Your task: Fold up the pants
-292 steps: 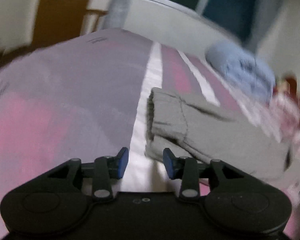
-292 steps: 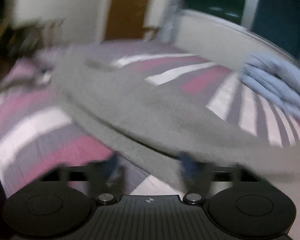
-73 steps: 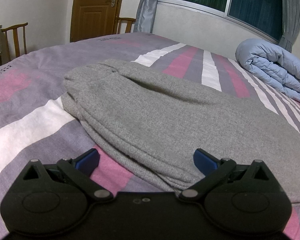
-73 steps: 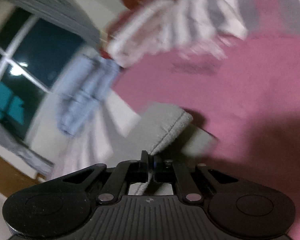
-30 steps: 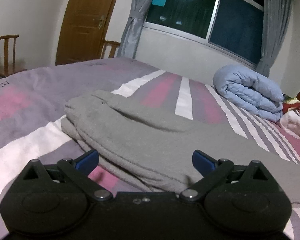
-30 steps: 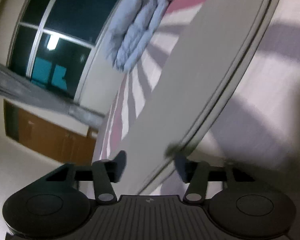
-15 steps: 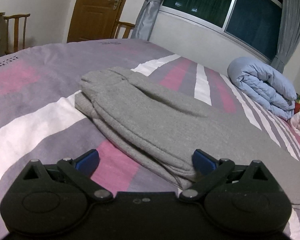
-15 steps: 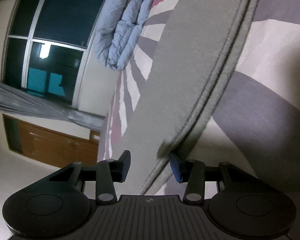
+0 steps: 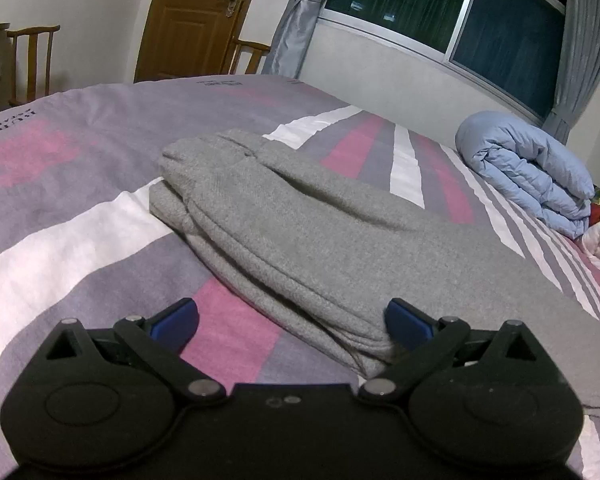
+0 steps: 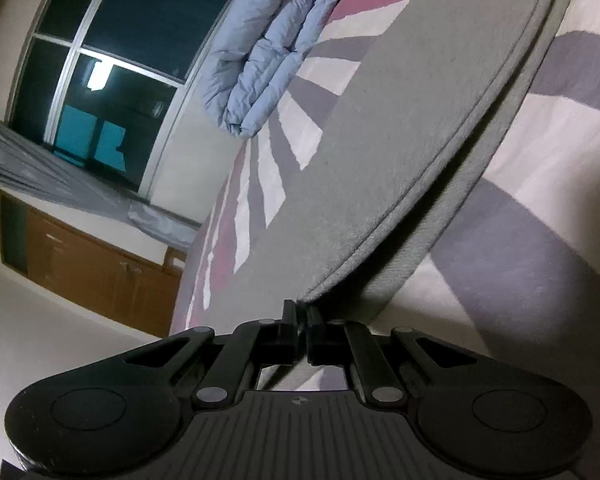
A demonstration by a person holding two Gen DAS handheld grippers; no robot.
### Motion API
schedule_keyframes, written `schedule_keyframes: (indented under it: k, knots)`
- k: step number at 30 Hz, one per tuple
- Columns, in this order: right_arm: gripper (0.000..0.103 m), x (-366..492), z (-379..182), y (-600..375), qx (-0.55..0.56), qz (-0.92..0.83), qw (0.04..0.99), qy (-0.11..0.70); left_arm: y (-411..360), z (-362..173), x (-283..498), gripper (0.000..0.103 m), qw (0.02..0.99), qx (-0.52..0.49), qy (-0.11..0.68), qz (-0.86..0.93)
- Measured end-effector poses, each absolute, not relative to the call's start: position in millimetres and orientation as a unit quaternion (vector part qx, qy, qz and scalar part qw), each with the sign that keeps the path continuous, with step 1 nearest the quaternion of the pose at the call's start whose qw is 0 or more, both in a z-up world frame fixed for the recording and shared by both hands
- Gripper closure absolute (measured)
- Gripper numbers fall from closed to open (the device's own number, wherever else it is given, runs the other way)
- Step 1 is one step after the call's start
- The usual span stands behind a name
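My right gripper (image 10: 302, 322) has just clamped the long edge of the grey pants (image 9: 300, 236), lying mid-bed (image 9: 60, 240); my left gripper (image 9: 292, 320) stays wide open, so the next fold can begin.

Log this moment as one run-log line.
task: fold pants | left tool: open, at folded edge of gray pants | right tool: shut on pants edge | surface: striped bedspread

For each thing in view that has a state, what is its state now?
gray pants: folded lengthwise, lying on the bed
left hand-held gripper: open, empty
right hand-held gripper: shut on the pants' edge
blue quilt: rolled up
door: closed
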State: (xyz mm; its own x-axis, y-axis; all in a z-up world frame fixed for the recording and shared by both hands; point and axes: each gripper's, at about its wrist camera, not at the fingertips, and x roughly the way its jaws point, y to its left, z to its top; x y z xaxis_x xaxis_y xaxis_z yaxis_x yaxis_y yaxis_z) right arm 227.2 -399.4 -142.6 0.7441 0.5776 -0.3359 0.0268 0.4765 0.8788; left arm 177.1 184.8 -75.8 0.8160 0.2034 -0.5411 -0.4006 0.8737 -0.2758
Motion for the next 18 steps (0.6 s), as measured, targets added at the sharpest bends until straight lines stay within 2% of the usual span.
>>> schedule_keyframes:
  k: [3, 12, 16, 18]
  knots:
    - [0.102, 238.0, -162.4, -399.4, 0.49, 0.155, 0.789, 0.336, 184.1, -75.5, 177.7, 0.008, 0.933, -0.19, 0.258, 0.163]
    - [0.1, 235.5, -167.8, -406.9, 0.543, 0.161, 0.757, 0.326, 183.3, -75.4, 177.9, 0.008, 0.934, -0.187, 0.254, 0.168]
    - [0.094, 232.6, -167.1, -409.5, 0.558, 0.162, 0.749, 0.319, 183.7, -73.5, 174.2, 0.008, 0.935, -0.184, 0.242, 0.181]
    - [0.087, 227.8, -168.4, -412.9, 0.573, 0.164, 0.74, 0.312, 185.8, -74.7, 174.6, 0.008, 0.933, -0.19, 0.244, 0.184]
